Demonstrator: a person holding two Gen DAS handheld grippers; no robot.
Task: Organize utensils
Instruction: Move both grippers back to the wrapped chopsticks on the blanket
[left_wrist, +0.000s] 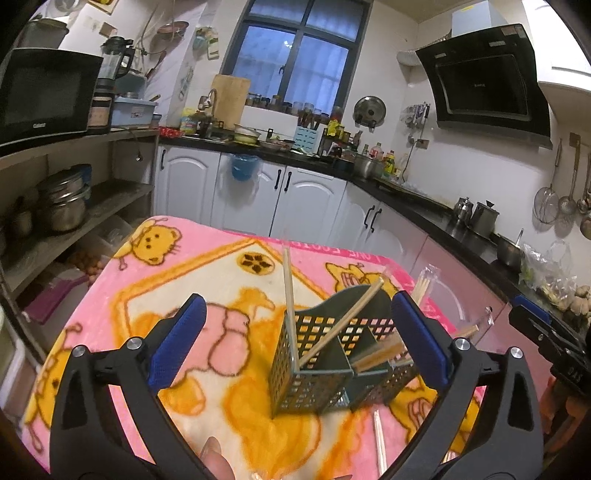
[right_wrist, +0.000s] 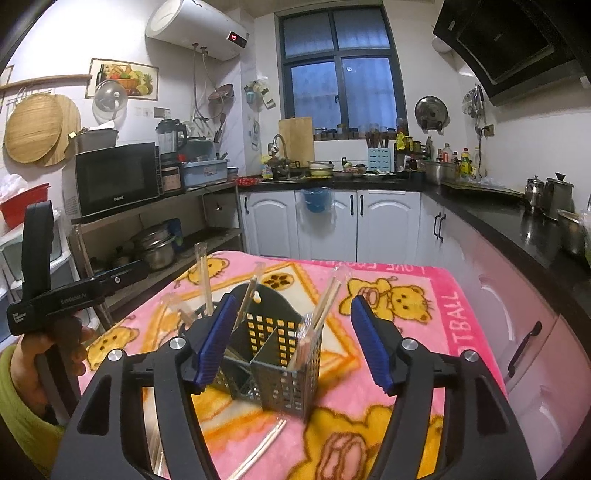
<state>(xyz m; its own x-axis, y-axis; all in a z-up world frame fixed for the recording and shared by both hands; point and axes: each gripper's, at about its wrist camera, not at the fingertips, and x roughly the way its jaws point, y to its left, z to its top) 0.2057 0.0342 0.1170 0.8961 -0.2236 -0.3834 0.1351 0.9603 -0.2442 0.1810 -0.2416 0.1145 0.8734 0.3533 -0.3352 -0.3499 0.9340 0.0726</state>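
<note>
- The holder (right_wrist: 271, 354), a grey-green perforated caddy with several compartments, is standing upright on the desk (right_wrist: 436, 332), which is covered by a pink bear-print blanket; it is serving as the landmark here.
- The left tool (left_wrist: 295, 343) is hanging open, its blue pads spread wide on either side of the holder as seen from its own camera, and nothing is sitting between them under pressure; its jaws are carrying nothing.
- In the holder's left compartments, a few chopsticks (left_wrist: 290, 295) are already leaning upright, one pair crossing diagonally toward the back wall.
- In the holder's right-hand compartment, another wrapped bundle of chopsticks (right_wrist: 325, 302) is standing, tilting outward.
- In front of the holder, on the blanket, loose wrapped chopsticks (right_wrist: 264, 446) are still lying flat, so this part is looking unfinished.
- The right tool (right_wrist: 291, 343) is also standing open, less wide than the left one, with the holder framed between its pads but untouched, and it is empty.
- Judging by this, the sorting is looking well over halfway: most sticks are standing in the holder, and the ones lying in front are waiting to be picked up.
</note>
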